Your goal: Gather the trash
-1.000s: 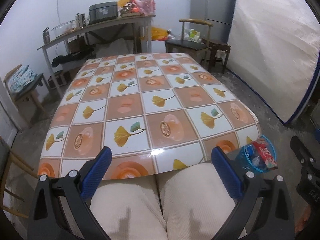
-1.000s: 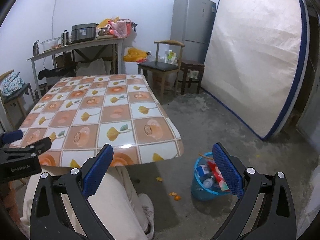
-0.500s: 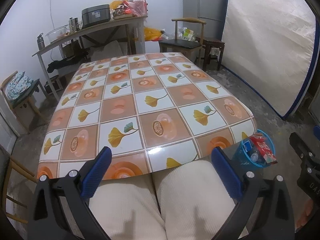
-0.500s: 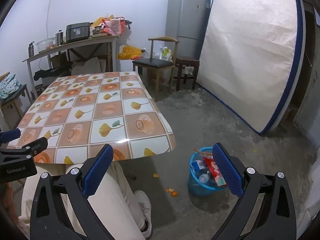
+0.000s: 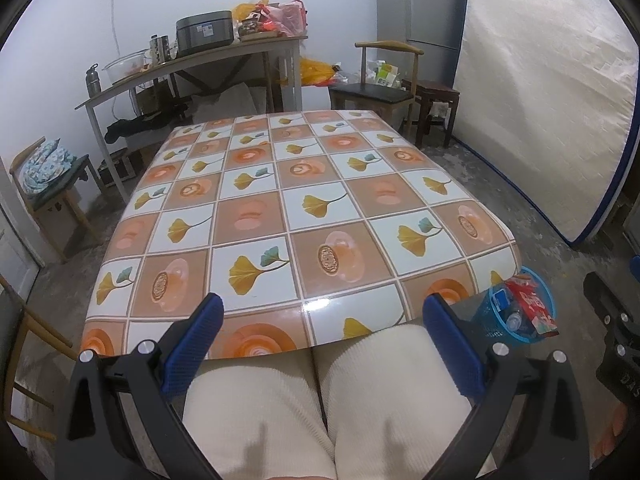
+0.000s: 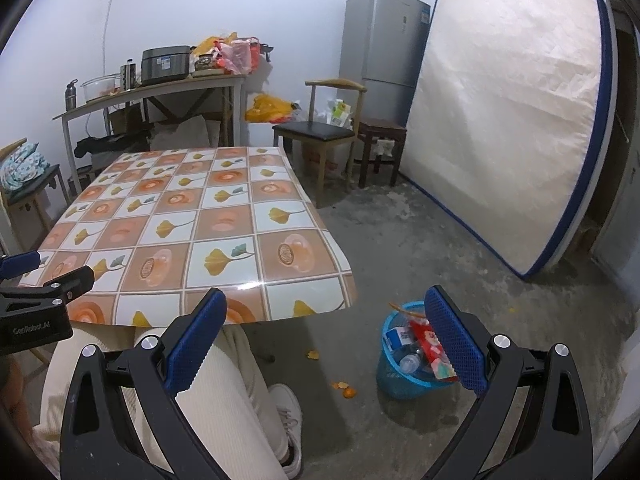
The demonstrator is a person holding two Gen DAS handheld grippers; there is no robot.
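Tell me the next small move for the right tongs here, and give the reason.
Probably lower the right tongs toward the orange scraps on the floor beside the blue bin. Both tongs are open and hold nothing, the tablecloth shows no litter, and those scraps lie loose between the person's shoe and the bin, which already holds trash.
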